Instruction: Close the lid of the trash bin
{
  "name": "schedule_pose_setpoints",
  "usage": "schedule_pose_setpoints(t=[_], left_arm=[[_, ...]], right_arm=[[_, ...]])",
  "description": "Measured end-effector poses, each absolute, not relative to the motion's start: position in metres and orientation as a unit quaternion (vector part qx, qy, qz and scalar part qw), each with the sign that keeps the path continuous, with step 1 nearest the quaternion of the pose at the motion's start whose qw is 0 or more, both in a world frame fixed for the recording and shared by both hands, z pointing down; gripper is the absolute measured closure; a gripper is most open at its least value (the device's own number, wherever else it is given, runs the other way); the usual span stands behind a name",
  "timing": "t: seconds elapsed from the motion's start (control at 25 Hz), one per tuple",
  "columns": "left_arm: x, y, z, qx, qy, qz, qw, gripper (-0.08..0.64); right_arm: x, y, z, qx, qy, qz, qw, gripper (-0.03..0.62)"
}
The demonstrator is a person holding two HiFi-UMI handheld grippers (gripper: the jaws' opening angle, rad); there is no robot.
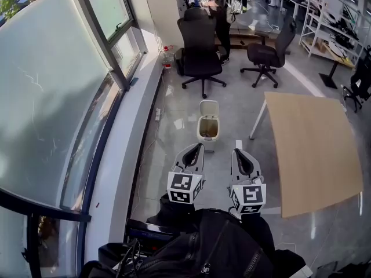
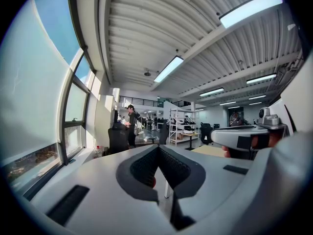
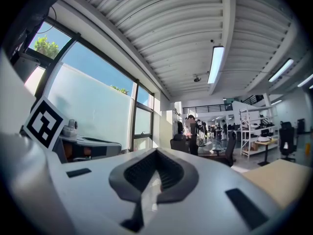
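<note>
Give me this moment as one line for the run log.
phase: approach | trash bin: ahead, untouched | lid: open, upright | left gripper: shut, empty | right gripper: shut, empty

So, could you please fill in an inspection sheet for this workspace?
Surface: grey floor, glossy.
Job's things: white trash bin on the floor, lid standing open.
Clutter: bottles by the window wall.
Grippers: left claw and right claw both shut, empty, short of the bin.
Cables: thin lead trailing down from a wall socket.
Surroundings: wooden table right, two office chairs beyond, window left, person far back.
</note>
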State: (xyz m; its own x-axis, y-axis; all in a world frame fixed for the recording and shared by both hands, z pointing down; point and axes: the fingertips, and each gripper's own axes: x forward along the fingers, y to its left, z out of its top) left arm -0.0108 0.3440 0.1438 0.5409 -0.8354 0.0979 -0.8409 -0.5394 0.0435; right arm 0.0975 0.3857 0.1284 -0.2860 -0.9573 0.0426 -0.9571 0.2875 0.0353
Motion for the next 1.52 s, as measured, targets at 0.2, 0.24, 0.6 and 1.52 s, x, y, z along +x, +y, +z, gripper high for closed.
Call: schedule_pose_setpoints(t=[0.2,0.24,0.6,1.52], left_arm=[[0.009,0.349,0.153,0.879,-0.473,0.04,0.05,0.558],[0.015,0.351,0.157,0.879,-0.472,0.043,0.053,0.558],[0.044,0.366,0.187,0.879,-0.466,0.068,0.071,0.558],[-0.033,0.223,0.185,0.878,-0.47,0.046,0.078,0.558]], right_arm=[[0.116,0.393,0.14,0.598,-0.801,0.014,0.035,0.588],[0.121,0.395,0.144,0.598,-0.8,0.019,0.036,0.588],[0.148,0.406,0.176,0.594,-0.802,0.052,0.049,0.588],[0.058,0.264,0.168,0.577,-0.813,0.027,0.064,0.588]])
